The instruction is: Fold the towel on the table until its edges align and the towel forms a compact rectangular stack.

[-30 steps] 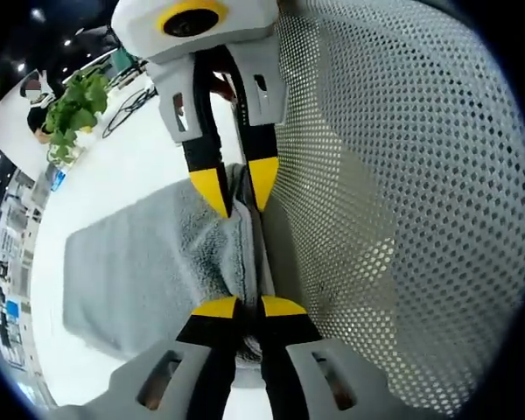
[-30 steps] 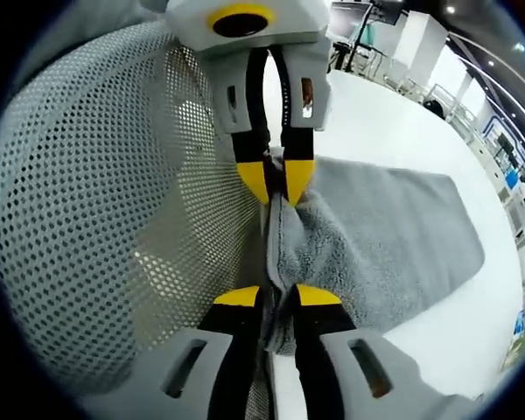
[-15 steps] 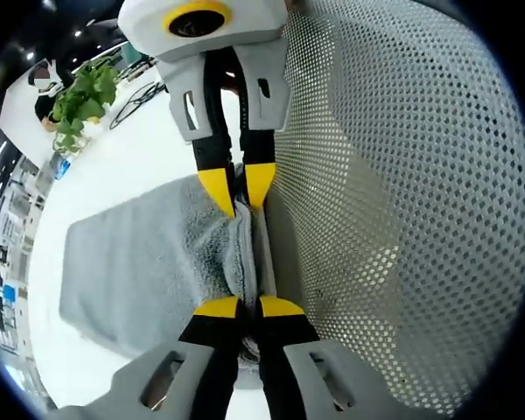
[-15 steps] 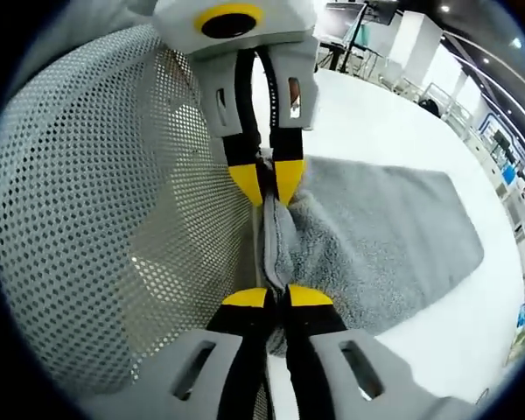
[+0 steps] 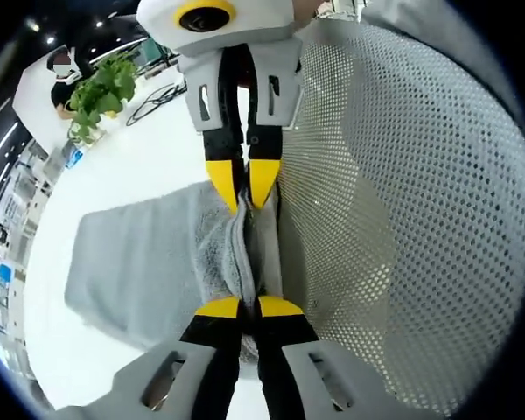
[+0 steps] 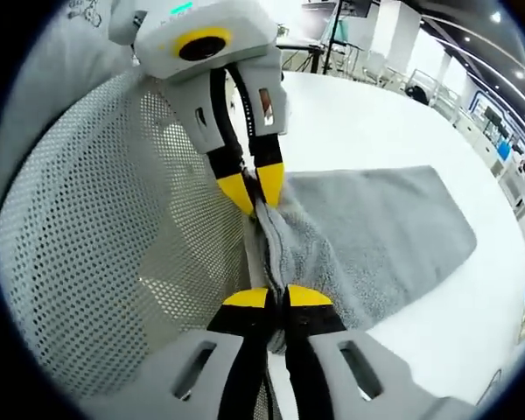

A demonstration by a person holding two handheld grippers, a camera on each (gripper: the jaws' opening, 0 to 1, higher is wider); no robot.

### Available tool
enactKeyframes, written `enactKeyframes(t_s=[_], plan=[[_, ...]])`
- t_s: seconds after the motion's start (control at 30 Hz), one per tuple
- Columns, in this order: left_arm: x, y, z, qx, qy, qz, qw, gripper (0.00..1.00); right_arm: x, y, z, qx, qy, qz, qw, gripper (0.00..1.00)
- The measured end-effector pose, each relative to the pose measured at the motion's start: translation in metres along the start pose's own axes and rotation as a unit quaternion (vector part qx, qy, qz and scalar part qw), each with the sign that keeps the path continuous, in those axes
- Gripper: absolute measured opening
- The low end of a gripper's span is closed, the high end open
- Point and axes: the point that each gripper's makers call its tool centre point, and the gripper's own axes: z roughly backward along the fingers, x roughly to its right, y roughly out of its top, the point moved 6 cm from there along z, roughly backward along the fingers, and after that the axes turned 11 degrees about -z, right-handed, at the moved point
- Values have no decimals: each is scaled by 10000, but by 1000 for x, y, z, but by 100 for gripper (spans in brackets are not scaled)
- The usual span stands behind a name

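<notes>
The grey towel [image 5: 140, 262] lies on the white bench [image 5: 131, 157], its near edge lifted and bunched between 2 claws. The left claw [image 5: 237, 307] is clamped on that edge, and the right claw [image 6: 276, 297] is clamped on it too, facing the left one. A perforated mesh surface [image 5: 402, 219] stands beside the towel. A green plant [image 5: 101, 87] sits at the bench's far end.

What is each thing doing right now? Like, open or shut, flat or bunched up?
towel: gray, one edge lifted and pinched, the rest flat on the white table
left gripper: shut on towel
right gripper: shut on towel
plant: upright at the table's far side
</notes>
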Motion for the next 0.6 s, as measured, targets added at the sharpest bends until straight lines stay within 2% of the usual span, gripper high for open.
enactKeyframes(t_s=[0.27, 0.6], plan=[[-19, 3, 16, 45, 297, 38, 9995, 5, 10, 19, 16, 139, -95, -91, 9998, 3], [-29, 5, 25, 70, 423, 173, 9989, 6, 21, 32, 23, 340, -390, -55, 9986, 2]])
